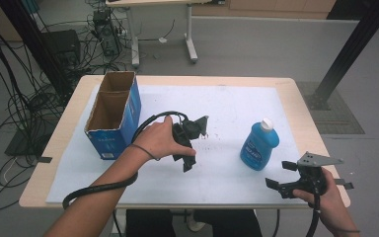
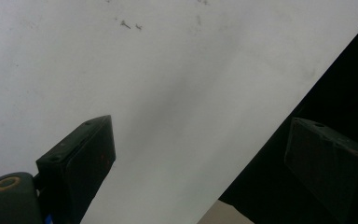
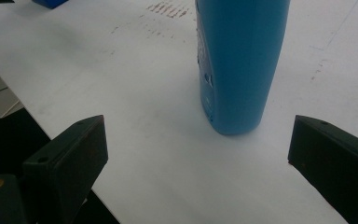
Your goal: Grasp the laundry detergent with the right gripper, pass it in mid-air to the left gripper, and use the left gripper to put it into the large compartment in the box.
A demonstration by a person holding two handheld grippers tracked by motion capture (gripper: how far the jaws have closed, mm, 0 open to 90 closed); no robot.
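Observation:
A blue bottle [image 1: 259,144] with a white cap stands upright on the white sheet [image 1: 227,103], right of centre. Below and to the right of it, my right gripper [image 1: 280,175] is open at the table's front edge and points at the bottle. In the right gripper view the bottle's blue body [image 3: 235,70] stands ahead of the wide-apart jaws of the right gripper [image 3: 198,122], with nothing between them. A hand holds my left gripper [image 1: 189,159] at the table's middle, tilted down. In its own view the left gripper [image 2: 198,125] is open over bare white sheet [image 2: 168,84].
An open blue cardboard box [image 1: 112,114] stands at the sheet's left end, near the left hand. The wooden table [image 1: 296,98] rims the sheet. Cables [image 1: 24,98] lie on the floor to the left, and a black post [image 1: 355,44] rises at the right.

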